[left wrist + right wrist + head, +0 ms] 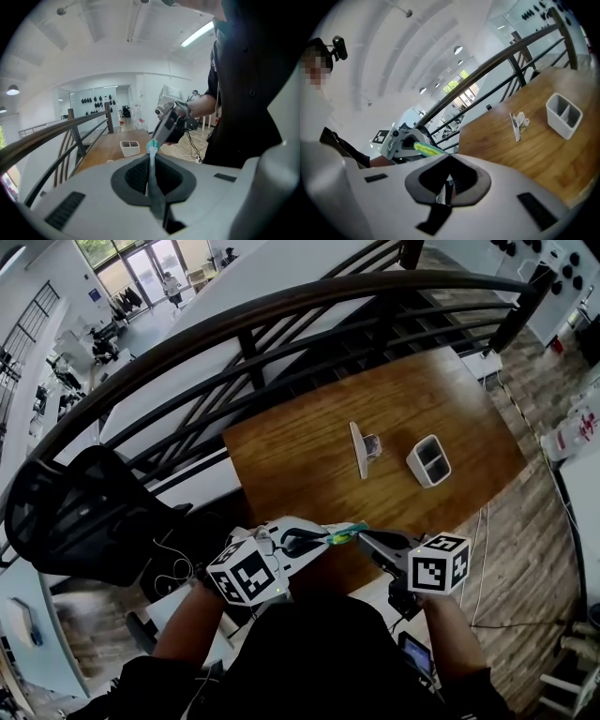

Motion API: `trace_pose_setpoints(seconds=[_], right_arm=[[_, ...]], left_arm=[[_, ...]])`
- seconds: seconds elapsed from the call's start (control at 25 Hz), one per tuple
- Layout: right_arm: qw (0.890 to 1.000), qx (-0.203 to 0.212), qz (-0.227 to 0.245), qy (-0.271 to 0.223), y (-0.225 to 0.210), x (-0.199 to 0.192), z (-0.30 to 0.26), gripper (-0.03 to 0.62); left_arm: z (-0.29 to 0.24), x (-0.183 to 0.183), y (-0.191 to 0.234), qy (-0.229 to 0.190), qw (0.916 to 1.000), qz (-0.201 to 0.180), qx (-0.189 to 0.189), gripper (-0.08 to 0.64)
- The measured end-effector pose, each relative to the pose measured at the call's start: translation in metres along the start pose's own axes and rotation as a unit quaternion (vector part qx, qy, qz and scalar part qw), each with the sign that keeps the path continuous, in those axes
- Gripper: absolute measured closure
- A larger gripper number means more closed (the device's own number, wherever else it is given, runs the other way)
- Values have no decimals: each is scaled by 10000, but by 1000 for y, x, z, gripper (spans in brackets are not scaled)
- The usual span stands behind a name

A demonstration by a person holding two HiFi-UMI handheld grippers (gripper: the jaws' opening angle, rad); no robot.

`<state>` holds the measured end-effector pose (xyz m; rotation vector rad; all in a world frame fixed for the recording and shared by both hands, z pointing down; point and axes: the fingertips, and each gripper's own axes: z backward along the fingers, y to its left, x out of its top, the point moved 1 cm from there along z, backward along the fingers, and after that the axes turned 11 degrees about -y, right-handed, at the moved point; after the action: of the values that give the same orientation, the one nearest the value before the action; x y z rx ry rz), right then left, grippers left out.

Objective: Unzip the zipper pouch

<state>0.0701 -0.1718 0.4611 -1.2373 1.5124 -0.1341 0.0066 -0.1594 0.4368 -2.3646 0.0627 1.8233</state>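
Note:
The zipper pouch (343, 534), a thin green and teal strip, hangs in the air close to my body, stretched between both grippers above the table's near edge. My left gripper (314, 540) is shut on its left end. In the left gripper view the pouch (151, 161) runs edge-on out of the shut left gripper (151, 187) towards the right gripper (172, 123). My right gripper (367, 538) is shut on the pouch's other end. In the right gripper view a thin piece sits pinched in the right gripper (449, 185), and the yellow-green pouch (426, 149) reaches the left gripper (401, 143). I cannot make out the zipper pull.
On the wooden table (300, 465) stand a white two-compartment holder (428, 460) and a small white upright stand (362, 448). A dark curved railing (253, 324) runs behind the table. A black chair (75, 512) is at the left. Cables (483, 549) lie on the floor at right.

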Motion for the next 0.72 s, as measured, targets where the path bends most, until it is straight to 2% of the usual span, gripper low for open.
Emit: trace_pose_setpoints(seconds=[0.24,0.72], right_arm=[[10000,-29,80,7,-2,0,0,595],[9979,-536,364,-1,-28,-1,3,592]], left_arm=[[1,-4,2,-15,10000,71,43,546],[1,-8,5,-71,9998,137,139,546]])
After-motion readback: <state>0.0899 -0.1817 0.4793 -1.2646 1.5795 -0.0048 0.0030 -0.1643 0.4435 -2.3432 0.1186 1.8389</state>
